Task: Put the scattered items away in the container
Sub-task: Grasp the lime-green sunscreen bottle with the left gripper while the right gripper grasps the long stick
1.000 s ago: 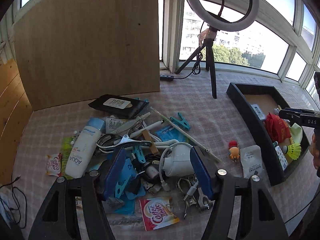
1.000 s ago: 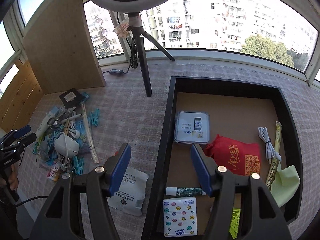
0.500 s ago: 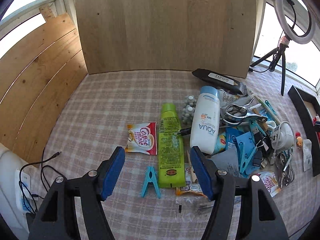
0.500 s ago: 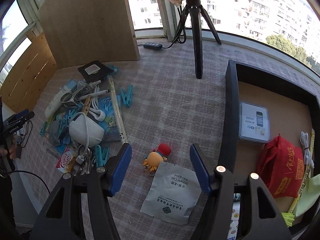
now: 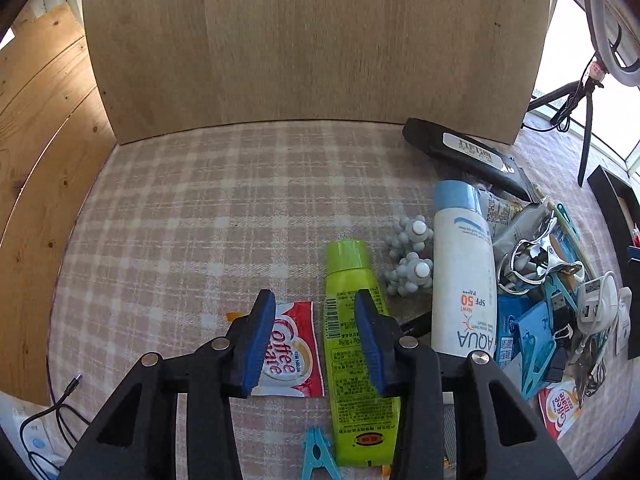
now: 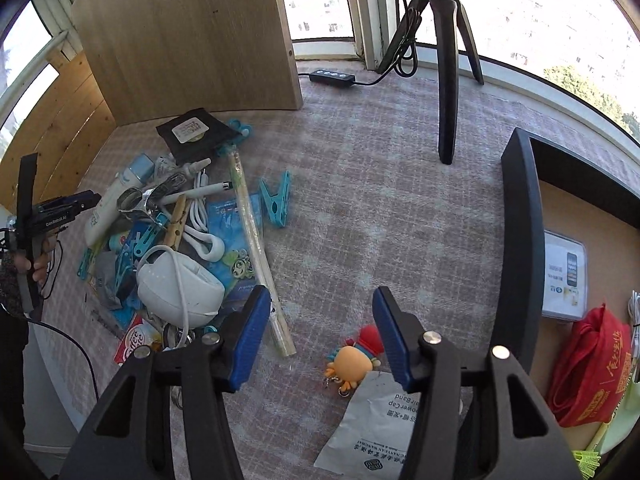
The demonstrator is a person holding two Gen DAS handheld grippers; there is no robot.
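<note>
My left gripper (image 5: pixel 314 316) is open and low over the checked cloth, its jaws astride the gap between a red Coffee-mate sachet (image 5: pixel 294 354) and a green tube (image 5: pixel 354 352). A white AQUA sunscreen bottle (image 5: pixel 464 280) lies to the right. My right gripper (image 6: pixel 320 320) is open and empty above bare cloth, near an orange toy keychain (image 6: pixel 354 360) and a white shower-cap packet (image 6: pixel 372 428). The black container (image 6: pixel 516 240) stands at the right, holding a red bag (image 6: pixel 592 368) and a phone card box (image 6: pixel 566 276).
A heap of clips, cables, a white charger (image 6: pixel 176 288), scissors and a long stick (image 6: pixel 256 240) lies left in the right wrist view. A wooden board (image 5: pixel 312 40) stands behind. A tripod leg (image 6: pixel 448 92) rests mid-table. A blue clip (image 5: pixel 318 458) lies under the left gripper.
My left gripper swung left from the pile, dropped toward the sachet and green tube, and its jaws narrowed. My right gripper moved left from the container to over the toy keychain.
</note>
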